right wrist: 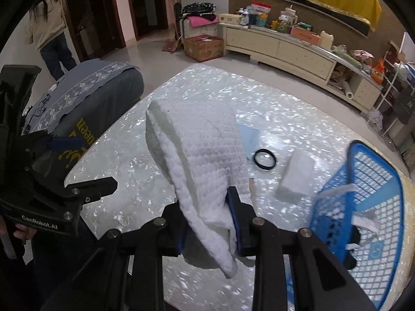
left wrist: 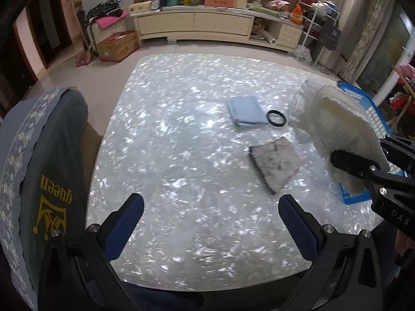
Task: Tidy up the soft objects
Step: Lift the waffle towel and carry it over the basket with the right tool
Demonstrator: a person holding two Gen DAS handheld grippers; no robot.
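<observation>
One white waffle towel hangs clamped in the right gripper above the table, left of the blue basket; left gripper wide, holding nothing; risk: trailing folds may snag the basket rim or slip out.

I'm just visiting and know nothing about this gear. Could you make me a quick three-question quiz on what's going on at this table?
1. True or false: the right gripper is shut on the white towel.
2. Which lies beside the black ring: A) light blue cloth B) grey cloth?
3. The left gripper holds ____.

Key: 1 true; 2 A; 3 nothing. The blue basket sits at the right.
</observation>
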